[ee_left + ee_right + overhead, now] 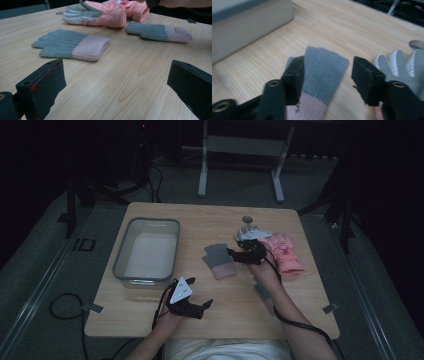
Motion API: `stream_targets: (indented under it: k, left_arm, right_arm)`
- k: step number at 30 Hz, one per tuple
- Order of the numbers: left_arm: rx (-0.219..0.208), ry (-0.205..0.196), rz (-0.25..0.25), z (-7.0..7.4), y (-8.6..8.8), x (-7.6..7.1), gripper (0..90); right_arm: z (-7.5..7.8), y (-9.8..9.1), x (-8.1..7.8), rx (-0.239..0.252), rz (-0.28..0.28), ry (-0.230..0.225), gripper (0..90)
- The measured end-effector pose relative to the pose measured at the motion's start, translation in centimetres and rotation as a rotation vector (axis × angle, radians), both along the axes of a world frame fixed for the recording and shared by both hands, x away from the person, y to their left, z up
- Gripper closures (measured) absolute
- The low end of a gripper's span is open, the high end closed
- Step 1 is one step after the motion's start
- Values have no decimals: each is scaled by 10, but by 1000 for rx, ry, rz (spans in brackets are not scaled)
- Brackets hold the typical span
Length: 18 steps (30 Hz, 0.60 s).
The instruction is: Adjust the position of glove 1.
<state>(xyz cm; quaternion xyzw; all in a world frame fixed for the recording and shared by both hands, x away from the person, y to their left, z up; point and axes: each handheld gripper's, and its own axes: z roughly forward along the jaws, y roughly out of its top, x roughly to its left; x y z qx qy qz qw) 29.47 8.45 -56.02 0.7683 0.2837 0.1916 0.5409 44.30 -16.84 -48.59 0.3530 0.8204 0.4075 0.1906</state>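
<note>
A grey knit glove with a pink cuff (219, 260) lies flat in the middle of the wooden table (210, 220). My right gripper (235, 254) is low over its right side. In the right gripper view the black jaws straddle the glove's grey fingers (324, 72) with a gap on the right side, so my right gripper (327, 75) is open. A second knit glove (160, 32) lies nearer the person. A pair of pink ski gloves (285, 252) lies to the right. My left gripper (200, 292) rests open near the front edge, with bare wood between its jaws (115, 85).
A grey plastic bin (147, 251) stands on the left half of the table, its wall (249, 25) close to the knit glove. Cables trail off the front edge. A white table frame (240, 150) stands on the floor beyond.
</note>
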Motion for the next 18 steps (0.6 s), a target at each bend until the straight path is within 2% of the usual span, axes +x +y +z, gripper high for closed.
stream_targets:
  k: [2,3,5,9,12,18]
  left_arm:
    - [-1,0,-1,0,0,0,11]
    - [-2,0,-1,0,0,0,11]
    - [-3,1,-3,0,0,0,11]
    - [-3,2,-6,0,0,0,11]
    - [-4,2,-7,0,0,0,11]
    - [-6,3,-10,0,1,0,11]
  right_arm:
    - [-5,5,4,-16,4,21,473]
    - [-8,9,6,-14,10,35,521]
    - [-9,10,8,-10,16,43,537]
    - [-24,25,20,-48,49,82,579]
    - [-27,29,23,-59,55,84,598]
    - [-42,34,32,-112,92,97,649]
